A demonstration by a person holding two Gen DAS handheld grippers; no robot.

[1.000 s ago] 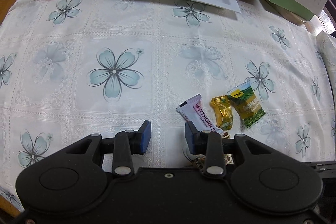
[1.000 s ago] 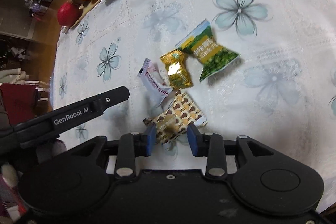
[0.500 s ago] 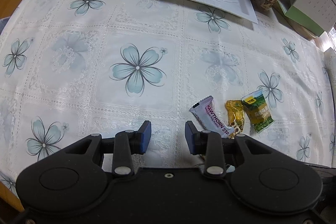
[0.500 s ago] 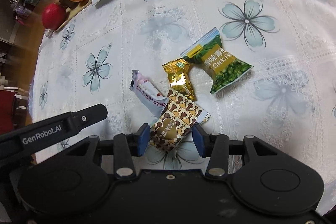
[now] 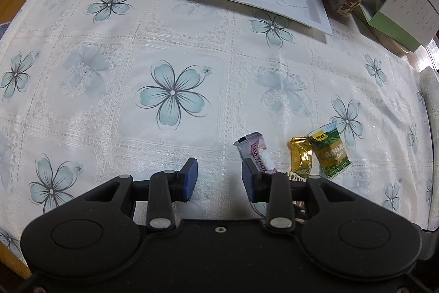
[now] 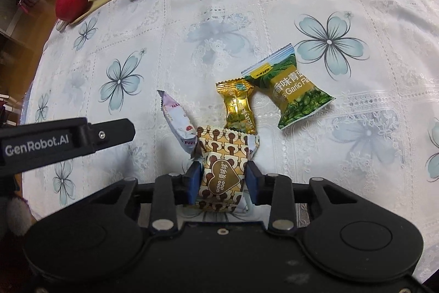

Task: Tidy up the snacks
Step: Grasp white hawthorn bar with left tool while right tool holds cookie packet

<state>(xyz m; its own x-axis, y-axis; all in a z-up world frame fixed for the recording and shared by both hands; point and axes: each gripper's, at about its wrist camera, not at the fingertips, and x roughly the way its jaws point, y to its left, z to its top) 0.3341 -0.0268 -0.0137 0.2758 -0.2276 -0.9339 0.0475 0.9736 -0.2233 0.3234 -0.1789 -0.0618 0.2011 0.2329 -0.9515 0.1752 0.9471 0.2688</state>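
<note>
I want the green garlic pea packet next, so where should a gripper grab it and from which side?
Grip the green pea packet across its plump middle, coming from above, probably. It lies flat on the tablecloth, and its upper crimped end touches the gold candy.

Soft, even indoor light; strong fisheye bending at the edges, faint glare on the gold wrapper, frames sharp.

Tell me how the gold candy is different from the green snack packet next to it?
The gold candy is shiny and plain gold; the green snack packet shows green peas and printed words. The gold candy looks smaller and narrower; the green packet is wider. Both lie loose on the flowered tablecloth, corners touching, with neither gripper holding them.
</note>
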